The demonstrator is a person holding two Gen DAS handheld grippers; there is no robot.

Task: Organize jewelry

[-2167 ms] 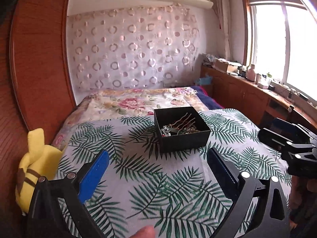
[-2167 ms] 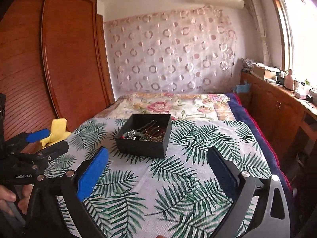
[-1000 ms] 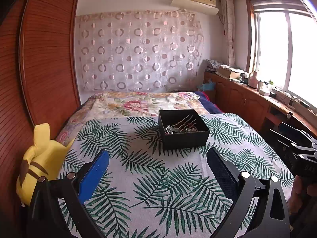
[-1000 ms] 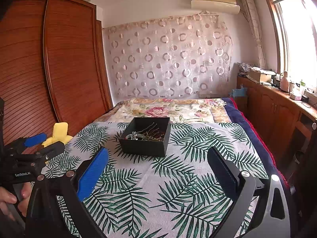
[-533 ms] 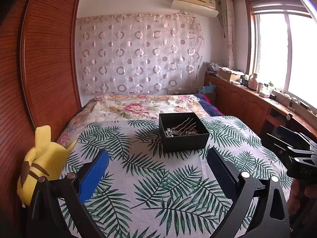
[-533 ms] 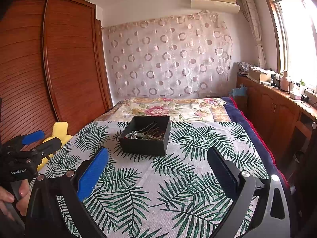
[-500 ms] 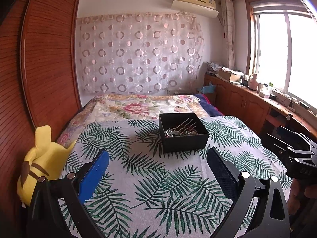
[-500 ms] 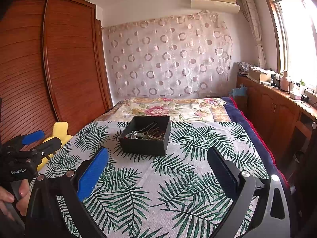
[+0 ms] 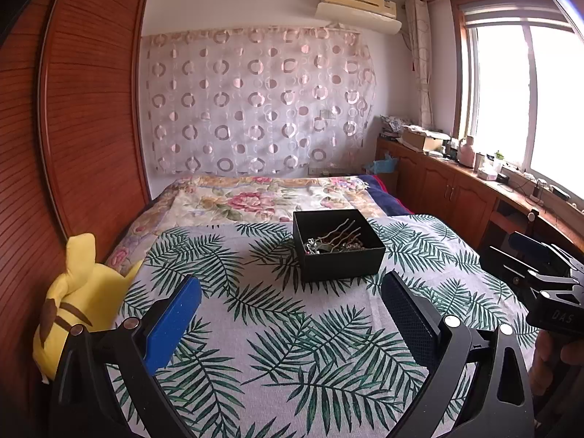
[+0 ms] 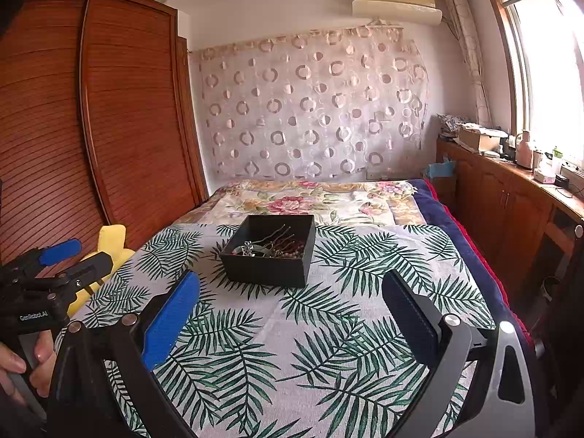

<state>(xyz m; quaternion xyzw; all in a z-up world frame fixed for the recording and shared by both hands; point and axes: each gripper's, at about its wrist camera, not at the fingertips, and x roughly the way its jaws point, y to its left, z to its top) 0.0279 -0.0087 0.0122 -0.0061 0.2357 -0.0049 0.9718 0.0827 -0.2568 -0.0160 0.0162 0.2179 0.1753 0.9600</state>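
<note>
A black open box [image 9: 337, 252] stands on a palm-leaf cloth [image 9: 292, 328] spread over a bed. It holds a heap of jewelry [image 9: 334, 242]: metal hairpins, a silver piece and beads. It also shows in the right wrist view [image 10: 270, 255], with the jewelry [image 10: 273, 246] inside. My left gripper [image 9: 292, 306] is open and empty, held back from the box at its near left. My right gripper [image 10: 292, 303] is open and empty, near the box's near right. Each gripper shows in the other's view, the right [image 9: 540, 273] and the left [image 10: 54, 266].
A yellow plush toy [image 9: 78, 303] lies at the bed's left edge against a wooden wardrobe [image 9: 73, 127]. A floral quilt [image 9: 262, 197] covers the far bed. Wooden cabinets [image 9: 456, 189] with clutter run along the right wall under a window.
Both grippers have drawn back and risen a little, so the box looks smaller and farther. Both have stayed open and empty. The box has not moved.
</note>
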